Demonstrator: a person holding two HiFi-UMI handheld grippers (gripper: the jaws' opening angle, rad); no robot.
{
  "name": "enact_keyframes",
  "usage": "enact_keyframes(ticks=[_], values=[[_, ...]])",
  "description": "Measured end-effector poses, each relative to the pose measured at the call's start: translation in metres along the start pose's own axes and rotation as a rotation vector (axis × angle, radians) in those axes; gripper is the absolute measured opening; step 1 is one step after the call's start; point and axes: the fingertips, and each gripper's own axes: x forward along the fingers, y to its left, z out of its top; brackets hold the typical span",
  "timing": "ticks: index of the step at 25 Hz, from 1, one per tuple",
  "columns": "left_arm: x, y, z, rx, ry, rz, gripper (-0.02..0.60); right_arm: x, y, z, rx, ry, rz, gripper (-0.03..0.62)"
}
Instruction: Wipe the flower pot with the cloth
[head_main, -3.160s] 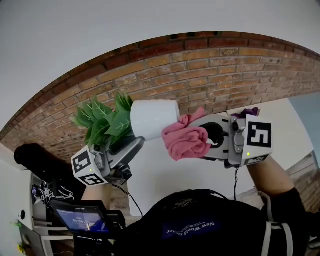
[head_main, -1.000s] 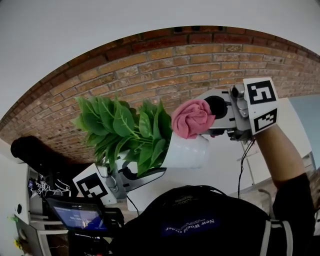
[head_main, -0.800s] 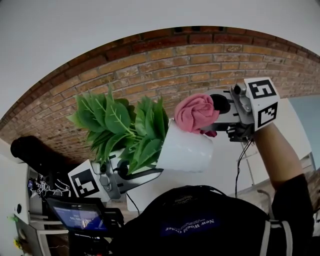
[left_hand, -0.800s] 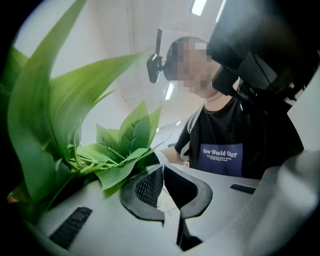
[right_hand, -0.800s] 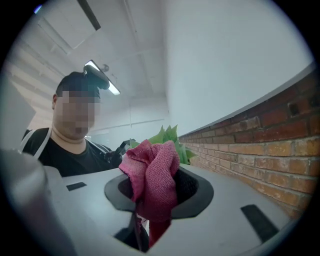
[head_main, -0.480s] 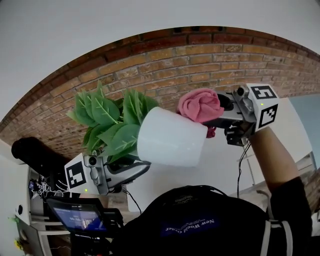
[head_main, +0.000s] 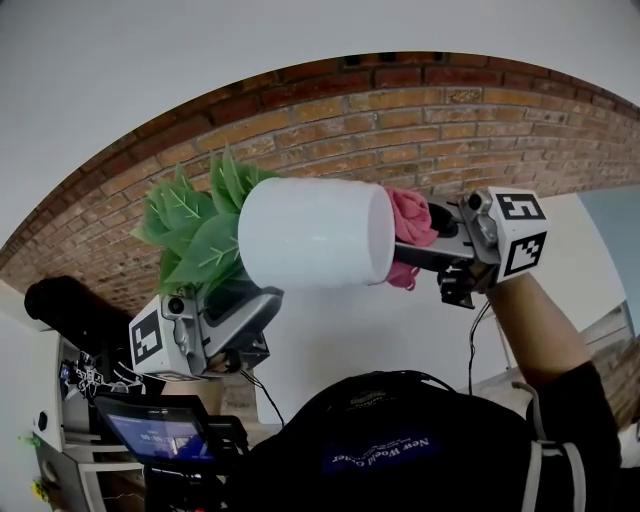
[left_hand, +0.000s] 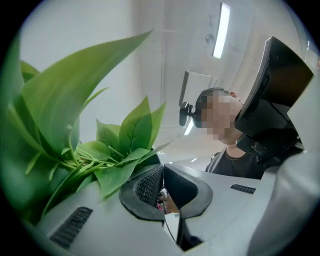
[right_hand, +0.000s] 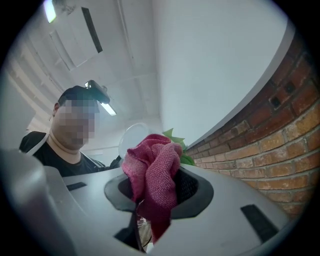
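The white flower pot (head_main: 312, 246) lies on its side in the air, its green leaves (head_main: 190, 232) pointing left. My left gripper (head_main: 262, 297) sits below the pot's leafy end, shut on the pot's rim; in the left gripper view the jaws (left_hand: 162, 189) meet on a thin white edge, with leaves (left_hand: 75, 150) at left. My right gripper (head_main: 425, 248) is shut on the pink cloth (head_main: 408, 228), which presses against the pot's base end. In the right gripper view the cloth (right_hand: 152, 170) bulges from the jaws, with the pot's round bottom (right_hand: 131, 139) just behind it.
A curved brick wall (head_main: 450, 120) runs behind both hands, with a plain white wall above it. A white table top (head_main: 400, 330) lies below. A lit screen (head_main: 160, 437) and a dark bundle (head_main: 70, 315) sit at lower left.
The left gripper has risen and rolled, swinging the pot from leaves-toward-me to lying sideways. The cloth, formerly on the pot's upper side, now sits at its base end.
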Motion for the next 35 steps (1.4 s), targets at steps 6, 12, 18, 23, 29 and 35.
enact_keyframes(ticks=[6,12,18,23,29,35], values=[[0.028,0.022,0.01,0.02,-0.024,0.089,0.011,-0.001,-0.004,0.002,0.05,-0.025,-0.012,0.109],[0.043,0.038,-0.005,0.052,-0.023,0.144,0.009,0.001,-0.003,-0.01,0.024,-0.009,0.01,0.109],[0.014,0.038,-0.01,0.122,0.087,0.178,0.008,0.04,0.012,-0.033,-0.045,0.077,-0.028,0.109],[0.013,0.041,-0.03,0.178,0.217,0.194,0.008,0.037,0.011,-0.045,-0.13,0.166,-0.101,0.109],[0.011,0.041,-0.052,0.212,0.374,0.194,0.008,0.033,0.02,-0.054,-0.265,0.29,-0.173,0.109],[0.013,0.015,-0.086,0.229,0.556,0.151,0.008,0.025,0.052,-0.041,-0.375,0.331,-0.204,0.109]])
